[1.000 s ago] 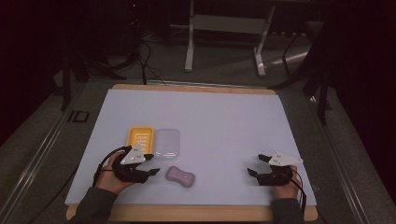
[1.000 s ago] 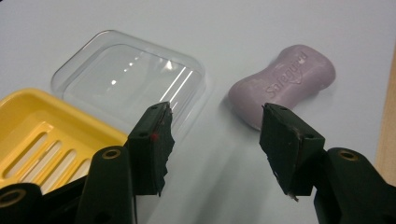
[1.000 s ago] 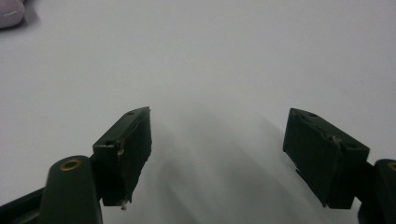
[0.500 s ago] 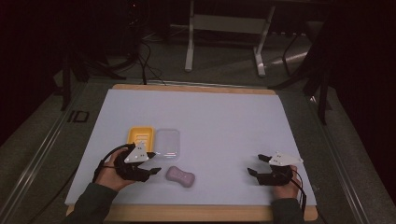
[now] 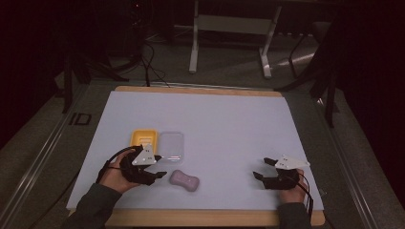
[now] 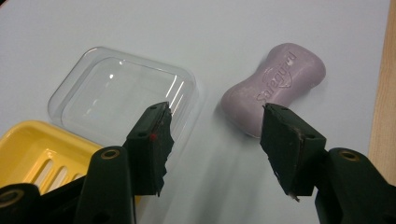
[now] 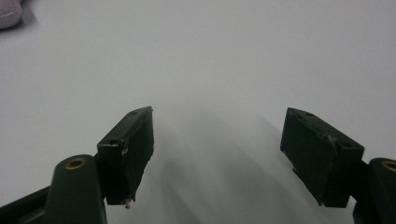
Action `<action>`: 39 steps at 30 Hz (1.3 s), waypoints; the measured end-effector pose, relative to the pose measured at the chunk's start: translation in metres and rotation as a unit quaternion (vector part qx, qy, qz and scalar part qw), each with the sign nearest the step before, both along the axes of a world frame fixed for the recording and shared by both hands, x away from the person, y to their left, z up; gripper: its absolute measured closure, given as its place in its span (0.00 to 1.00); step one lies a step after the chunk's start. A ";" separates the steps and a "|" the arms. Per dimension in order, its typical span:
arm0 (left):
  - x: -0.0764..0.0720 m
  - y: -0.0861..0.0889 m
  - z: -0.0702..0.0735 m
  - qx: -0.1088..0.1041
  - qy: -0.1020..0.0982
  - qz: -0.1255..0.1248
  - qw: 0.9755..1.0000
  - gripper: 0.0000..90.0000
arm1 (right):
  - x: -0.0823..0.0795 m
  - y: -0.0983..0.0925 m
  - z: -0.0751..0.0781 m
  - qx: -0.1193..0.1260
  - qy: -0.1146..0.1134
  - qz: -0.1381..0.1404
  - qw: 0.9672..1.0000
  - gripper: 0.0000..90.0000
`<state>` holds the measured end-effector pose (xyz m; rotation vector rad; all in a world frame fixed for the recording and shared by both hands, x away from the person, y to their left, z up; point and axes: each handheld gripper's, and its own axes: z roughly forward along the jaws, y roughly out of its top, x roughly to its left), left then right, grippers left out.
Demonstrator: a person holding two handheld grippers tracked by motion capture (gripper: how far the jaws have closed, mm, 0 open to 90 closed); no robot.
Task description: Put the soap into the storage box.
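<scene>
Left gripper (image 5: 160, 175) has edged right toward the purple soap (image 5: 185, 180), jaws wide, empty, lined up to grab. Soap lies beside the clear lid (image 5: 170, 144). Right gripper (image 5: 260, 168) rests open, empty.

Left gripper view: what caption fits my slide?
Open left gripper nears purple soap, beside clear lid and yellow dish.

Overhead view facing forward, claw cameras close, sharing soap (image 6: 275, 88)
</scene>
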<state>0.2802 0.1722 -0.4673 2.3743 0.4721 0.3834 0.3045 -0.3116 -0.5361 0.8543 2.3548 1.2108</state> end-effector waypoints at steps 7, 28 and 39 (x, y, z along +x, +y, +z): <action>0.002 -0.004 0.003 0.013 0.001 -0.012 1.000 0.48 | 0.000 0.000 0.000 -0.001 0.000 0.000 1.000 0.29; 0.008 -0.021 0.007 0.045 0.003 -0.040 0.998 0.46 | 0.000 0.000 0.000 0.001 0.001 0.000 1.000 0.29; 0.012 -0.033 0.007 0.063 0.007 -0.058 0.996 0.46 | 0.000 0.000 0.000 0.001 0.001 0.001 1.000 0.29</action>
